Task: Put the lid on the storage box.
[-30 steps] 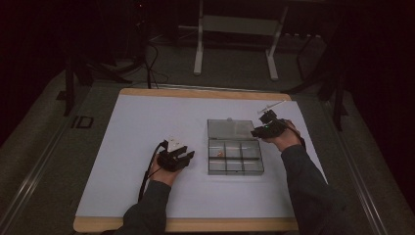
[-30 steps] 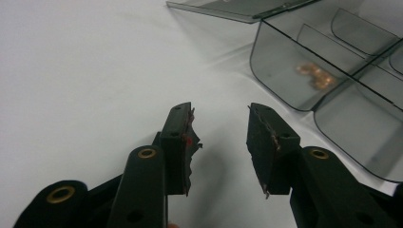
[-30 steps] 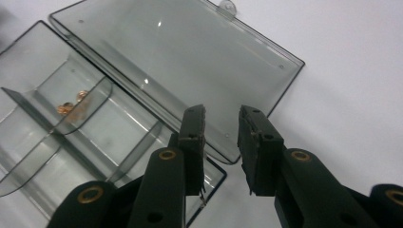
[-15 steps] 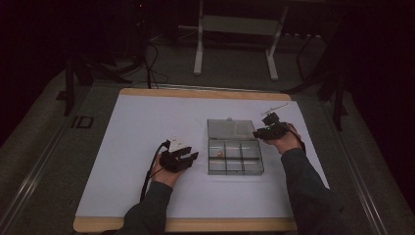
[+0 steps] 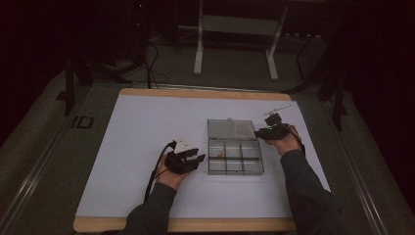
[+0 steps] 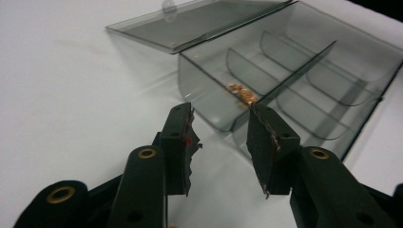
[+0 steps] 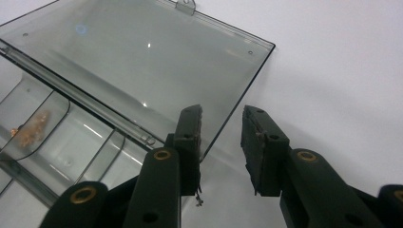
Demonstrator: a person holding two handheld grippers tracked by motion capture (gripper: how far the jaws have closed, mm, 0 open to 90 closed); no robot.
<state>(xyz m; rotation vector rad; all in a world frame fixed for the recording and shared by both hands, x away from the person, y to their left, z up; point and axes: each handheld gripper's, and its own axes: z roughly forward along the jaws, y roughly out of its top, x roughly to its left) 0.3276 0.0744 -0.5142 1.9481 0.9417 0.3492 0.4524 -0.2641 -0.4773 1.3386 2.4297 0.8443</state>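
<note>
The clear smoky plastic compartment box (image 5: pixel 235 156) lies right of the middle of the white worktop (image 5: pixel 137 127), its hinged lid (image 7: pixel 142 61) thrown back flat toward the far edge. One compartment next to the hinge, on the box's left side, holds a small heap of coppery bits (image 6: pixel 242 92); the rest look empty.

The right claw (image 7: pixel 218 142) sits at the lid's right corner with its jaws parted; they have just been opening, and the lid's edge runs between them without either pad pressing on it. The left claw (image 6: pixel 221 142) hovers off the box's left side, jaws apart and empty, aimed at the compartment with the bits.

The risks, as I judge them: the box is light and nothing pins it down, so a nudge from either claw could skid it across the worktop or tip it. Should the right claw catch the lid corner, the lid could swing up and jolt the box, scattering the bits. A left claw dipping in too steeply could knock a thin divider or flick bits over the wall.
</note>
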